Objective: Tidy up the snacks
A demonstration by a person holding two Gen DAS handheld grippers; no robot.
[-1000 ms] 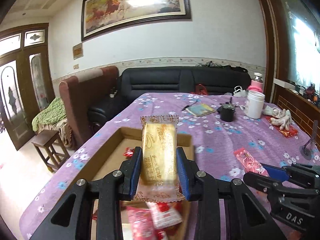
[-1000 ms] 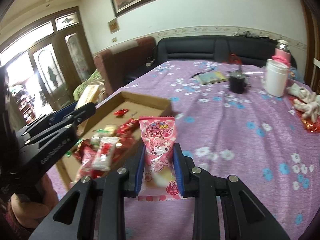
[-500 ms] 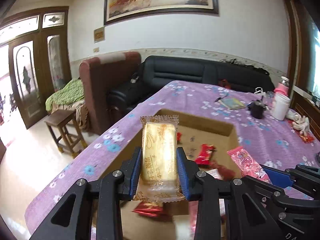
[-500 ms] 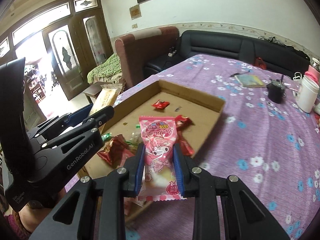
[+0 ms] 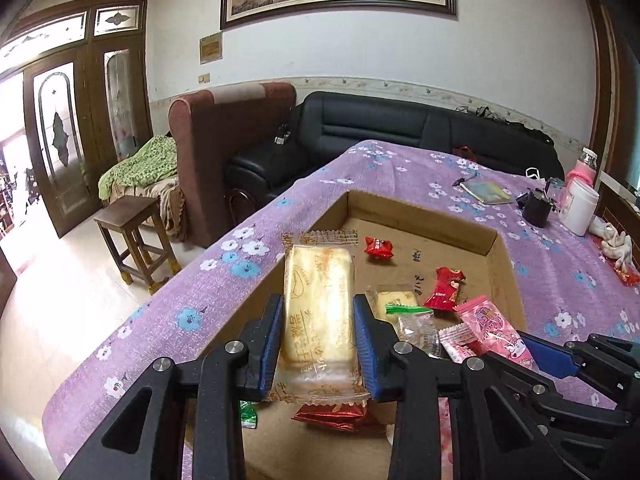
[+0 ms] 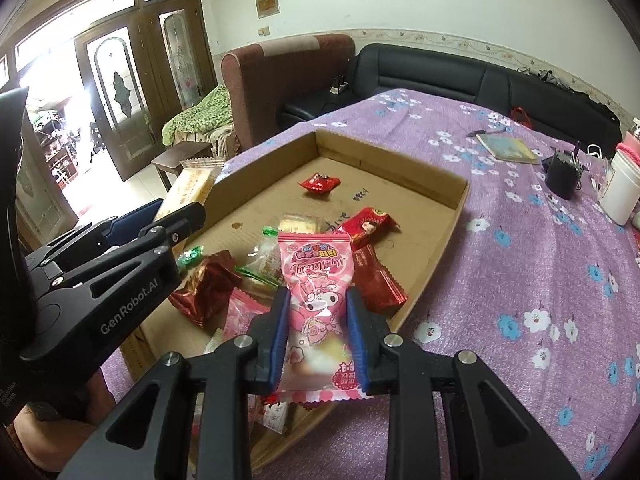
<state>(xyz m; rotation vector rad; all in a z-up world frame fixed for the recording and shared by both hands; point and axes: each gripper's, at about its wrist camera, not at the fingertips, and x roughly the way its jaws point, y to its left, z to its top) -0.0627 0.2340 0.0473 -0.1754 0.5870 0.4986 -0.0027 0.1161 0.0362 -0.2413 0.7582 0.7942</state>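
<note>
My left gripper (image 5: 319, 322) is shut on a clear-wrapped yellow cake bar (image 5: 318, 304), held upright over the near left side of a shallow cardboard box (image 5: 420, 214). In the right wrist view my right gripper (image 6: 315, 314) is shut on a pink cartoon snack packet (image 6: 316, 280), hanging over the box's near right part (image 6: 460, 208). Several wrapped snacks lie in the box: red packets (image 6: 320, 183) (image 6: 368, 221), a dark red pouch (image 6: 206, 286), green-trimmed sweets. The left gripper with its bar (image 6: 190, 189) shows at the left of the right wrist view; the pink packet (image 5: 494, 330) shows at the right of the left wrist view.
The box sits on a table under a purple flowered cloth (image 6: 540, 248). At the far end stand a white jar (image 6: 622, 184), a black cup (image 6: 562, 178) and a booklet (image 6: 506, 146). A wooden stool (image 5: 134, 236), a brown armchair and a black sofa (image 5: 400, 128) lie beyond the table's left edge.
Both grippers have swung left and lowered over the box, each still holding its snack. The box's inside and its loose snacks now fill more of both views.
</note>
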